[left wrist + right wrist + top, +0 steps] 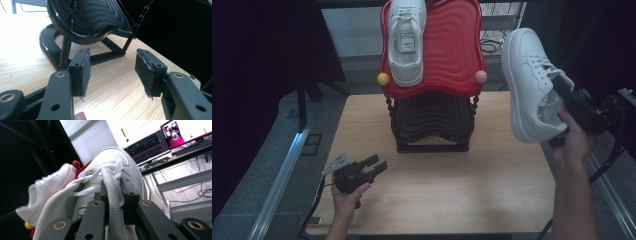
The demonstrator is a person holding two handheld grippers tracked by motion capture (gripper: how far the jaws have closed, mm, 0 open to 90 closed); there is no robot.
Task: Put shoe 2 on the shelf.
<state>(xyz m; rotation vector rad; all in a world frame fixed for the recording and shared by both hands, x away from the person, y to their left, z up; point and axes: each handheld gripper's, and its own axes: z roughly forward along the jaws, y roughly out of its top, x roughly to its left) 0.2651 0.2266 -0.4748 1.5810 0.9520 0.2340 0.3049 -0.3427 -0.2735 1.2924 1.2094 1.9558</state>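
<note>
A white sneaker [532,85] hangs in the air at the right of the table, toe pointing up and away. My right gripper [568,97] is shut on its tongue and collar [113,192]. A second white sneaker [407,37] lies on the left side of the red upper shelf [452,45] of a two-tier rack; it also appears in the right gripper view [47,192]. The black lower shelf [432,117] carries nothing. My left gripper [379,165] rests low on the table at the front left, open, with nothing between its pads [80,72].
The rack's black base [52,52] stands on the wooden table [452,195] close ahead of the left gripper. Yellow [383,78] and pink [481,76] knobs cap the red shelf's front corners. A desk with monitors [175,135] sits beyond the table.
</note>
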